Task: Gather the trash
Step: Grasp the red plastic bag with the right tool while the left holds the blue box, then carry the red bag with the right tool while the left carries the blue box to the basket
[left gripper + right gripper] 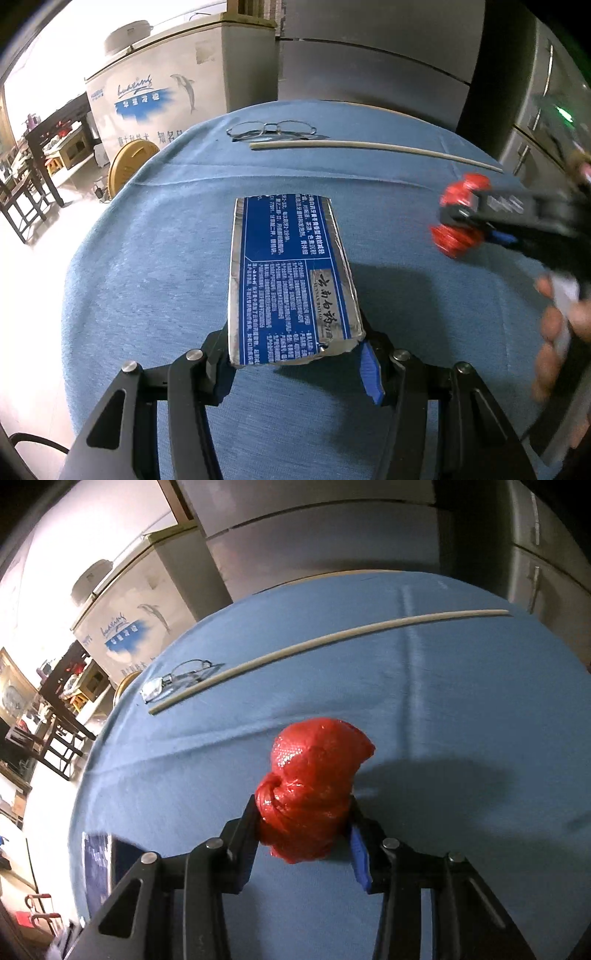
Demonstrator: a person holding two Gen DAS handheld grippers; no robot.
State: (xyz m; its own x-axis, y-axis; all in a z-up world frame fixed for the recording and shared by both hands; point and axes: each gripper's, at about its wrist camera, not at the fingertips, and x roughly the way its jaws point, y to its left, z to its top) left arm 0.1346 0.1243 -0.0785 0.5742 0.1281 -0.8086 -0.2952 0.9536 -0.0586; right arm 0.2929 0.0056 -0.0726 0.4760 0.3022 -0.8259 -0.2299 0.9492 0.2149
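Pickup step: left gripper (295,360) clenches the box (291,280) at lower centre, right gripper (303,843) grips the bag (314,790); next, carry both to a bin, none visible.

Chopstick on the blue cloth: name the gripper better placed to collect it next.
Neither is free: left gripper holds the blue carton, right gripper the red bag. Right is probably nearer the chopstick.

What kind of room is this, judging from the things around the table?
Probably a home kitchen or dining area. A white chest freezer with a dolphin logo stands beside a grey fridge, and dark wooden chairs stand further back. Glasses lie on the blue-covered table.
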